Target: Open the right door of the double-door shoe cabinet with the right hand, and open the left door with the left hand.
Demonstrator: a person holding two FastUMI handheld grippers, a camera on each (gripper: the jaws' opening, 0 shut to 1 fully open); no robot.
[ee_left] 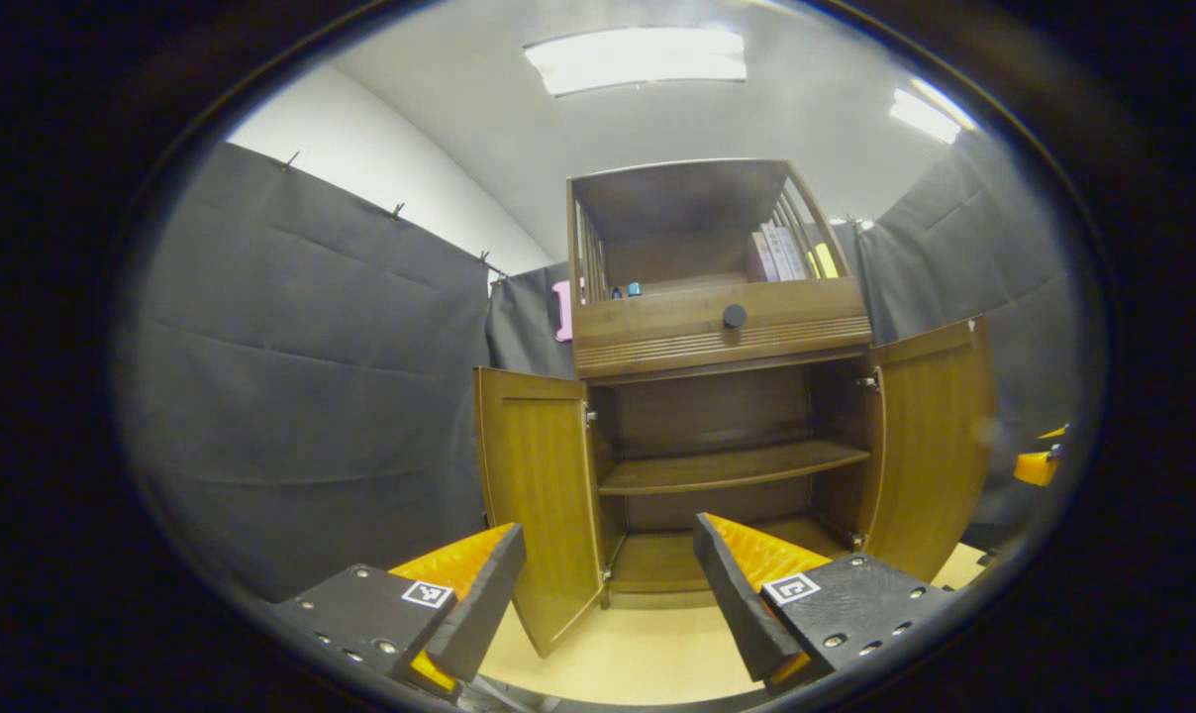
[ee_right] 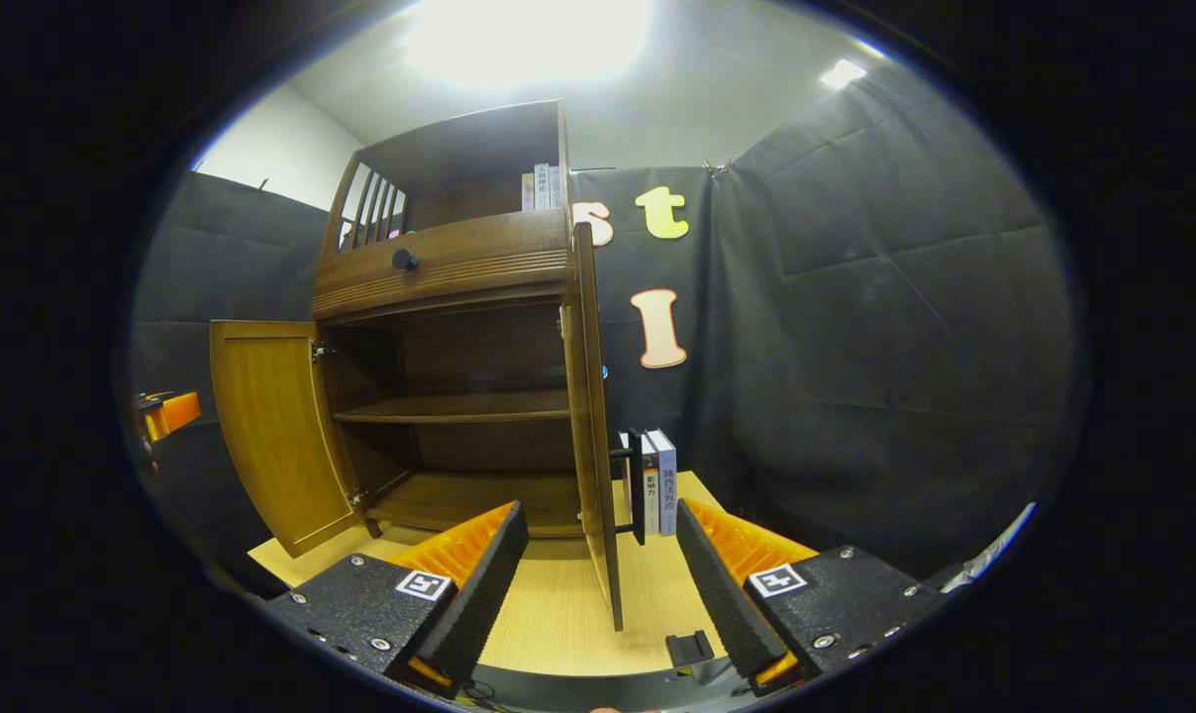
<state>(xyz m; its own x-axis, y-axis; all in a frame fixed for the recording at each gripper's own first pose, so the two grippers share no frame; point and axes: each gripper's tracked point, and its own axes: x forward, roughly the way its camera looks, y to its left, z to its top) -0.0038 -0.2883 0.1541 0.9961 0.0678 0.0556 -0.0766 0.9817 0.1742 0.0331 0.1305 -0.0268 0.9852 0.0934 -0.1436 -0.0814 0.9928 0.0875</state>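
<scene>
The brown wooden shoe cabinet stands with both doors swung outward. In the left gripper view its left door hangs open just ahead of my left gripper, which is open and holds nothing. The right door is wide open too. In the right gripper view that right door shows edge-on, its dark handle on the far side. My right gripper is open; the door's edge stands in line between the spread fingers, untouched. The left door is open at the left.
Inside the cabinet is one shelf. Above are a drawer with a round knob and an open top shelf with books. More books stand on the light wooden floor behind the right door. Black cloth walls surround the booth.
</scene>
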